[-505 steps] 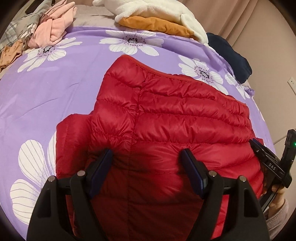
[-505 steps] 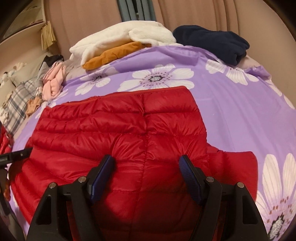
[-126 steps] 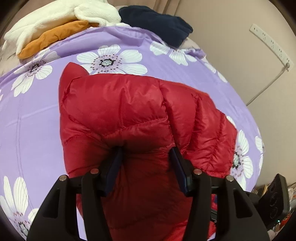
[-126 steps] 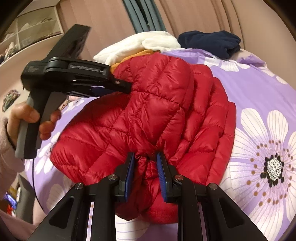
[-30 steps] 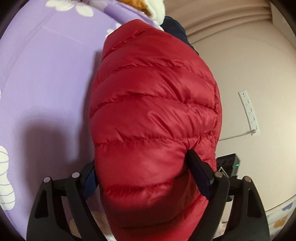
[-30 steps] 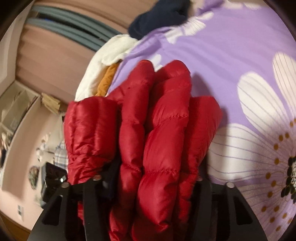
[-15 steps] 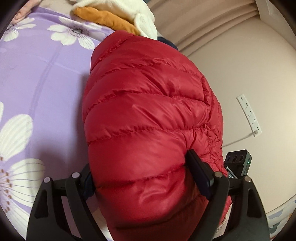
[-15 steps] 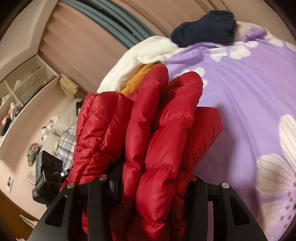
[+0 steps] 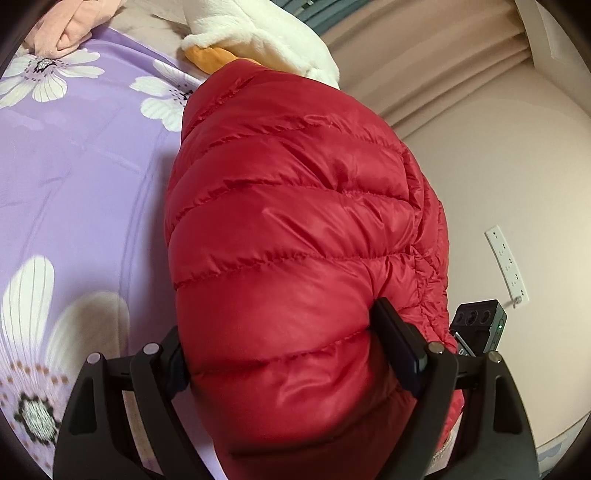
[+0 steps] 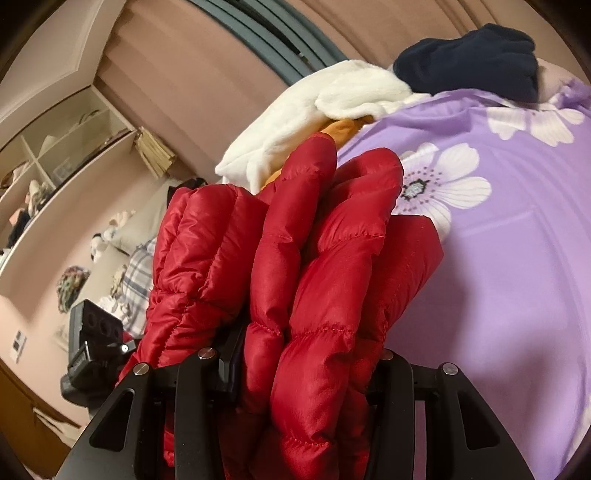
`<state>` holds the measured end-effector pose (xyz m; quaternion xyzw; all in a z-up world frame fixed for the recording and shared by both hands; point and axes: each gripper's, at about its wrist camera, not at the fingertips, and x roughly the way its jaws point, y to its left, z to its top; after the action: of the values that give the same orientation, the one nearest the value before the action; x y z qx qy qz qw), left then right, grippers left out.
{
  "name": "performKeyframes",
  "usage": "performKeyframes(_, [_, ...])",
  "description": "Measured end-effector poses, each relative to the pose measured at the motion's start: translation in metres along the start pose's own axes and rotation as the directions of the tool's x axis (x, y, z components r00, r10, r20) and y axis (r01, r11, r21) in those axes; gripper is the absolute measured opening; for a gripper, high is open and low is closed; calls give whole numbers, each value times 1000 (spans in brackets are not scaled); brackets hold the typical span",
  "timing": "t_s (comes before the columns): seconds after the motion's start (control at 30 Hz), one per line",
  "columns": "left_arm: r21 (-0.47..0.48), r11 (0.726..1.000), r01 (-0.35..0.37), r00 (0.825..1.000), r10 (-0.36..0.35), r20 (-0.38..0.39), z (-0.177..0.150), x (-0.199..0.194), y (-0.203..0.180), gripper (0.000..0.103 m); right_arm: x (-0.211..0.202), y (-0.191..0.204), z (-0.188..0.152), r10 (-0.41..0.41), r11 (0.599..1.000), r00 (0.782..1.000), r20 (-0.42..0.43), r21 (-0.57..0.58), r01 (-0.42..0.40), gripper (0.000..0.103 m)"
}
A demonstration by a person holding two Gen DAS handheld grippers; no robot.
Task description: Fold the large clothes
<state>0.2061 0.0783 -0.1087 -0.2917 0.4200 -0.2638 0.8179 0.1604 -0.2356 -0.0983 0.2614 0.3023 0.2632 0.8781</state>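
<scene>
Purple floral bedspread [image 9: 81, 206] fills the background, white fleece [image 9: 258, 33] at 12 o'clock. Left gripper [image 9: 295, 354], spread wide, clamps the folded red jacket [image 9: 295, 229]; right gripper [image 10: 303, 373], narrower, pinches its bunched layers [image 10: 325, 258]. Since four seconds ago the jacket has left the bed and hangs lifted between both grippers.

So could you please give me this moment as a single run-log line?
stage: carrying folded jacket | red puffer jacket: bundled, lifted over purple floral bedsheet | left gripper: jaws clamp bundle | right gripper: jaws clamp layers
</scene>
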Motion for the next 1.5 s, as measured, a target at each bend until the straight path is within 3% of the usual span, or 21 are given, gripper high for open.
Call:
performKeyframes(0.33, [-24, 999, -34, 999, 34, -12, 37, 24, 37, 86, 44, -7, 10, -10, 1000, 1000, -18, 13, 10, 46])
performKeyframes(0.5, [-51, 997, -61, 997, 58, -46, 39, 39, 54, 86, 63, -21, 2, -41, 998, 997, -63, 52, 44, 47])
performKeyframes(0.67, [-51, 996, -70, 996, 67, -55, 36, 39, 57, 87, 59, -29, -3, -52, 993, 995, -83, 99, 60, 55])
performKeyframes(0.83, [-34, 991, -128, 990, 126, -55, 31, 28, 52, 88, 45, -31, -8, -76, 987, 993, -91, 138, 88, 68])
performKeyframes(0.93, [0, 985, -172, 984, 172, -47, 28, 15, 49, 88, 28, -28, -11, -103, 985, 992, -66, 135, 111, 69])
performKeyframes(1.07, [102, 968, -228, 973, 230, -3, 19, -7, 29, 87, -5, -10, -8, -220, 974, 975, 25, 51, 219, 69])
performKeyframes(1.13, [176, 943, -281, 960, 279, 35, 12, -16, 12, 86, -19, 7, -5, -271, 962, 959, 81, -18, 274, 69])
performKeyframes(1.2, [226, 924, -309, 951, 305, 55, 5, -16, 0, 85, -28, 33, -1, -268, 951, 955, 130, -122, 283, 69])
performKeyframes(1.27, [270, 905, -330, 944, 322, 77, -2, -14, -12, 82, -27, 58, 0, -225, 942, 964, 144, -220, 253, 69])
performKeyframes(1.37, [313, 891, -330, 943, 325, 68, -15, -7, -22, 68, -13, 88, -4, -184, 913, 976, 120, -346, 215, 53])
performKeyframes(1.43, [332, 880, -341, 938, 343, 54, -16, 3, -21, 67, 2, 97, -6, -179, 898, 980, 86, -393, 199, 40])
performKeyframes(1.5, [345, 871, -350, 933, 356, 49, -18, 9, -21, 67, 17, 99, -10, -187, 884, 981, 54, -426, 192, 37])
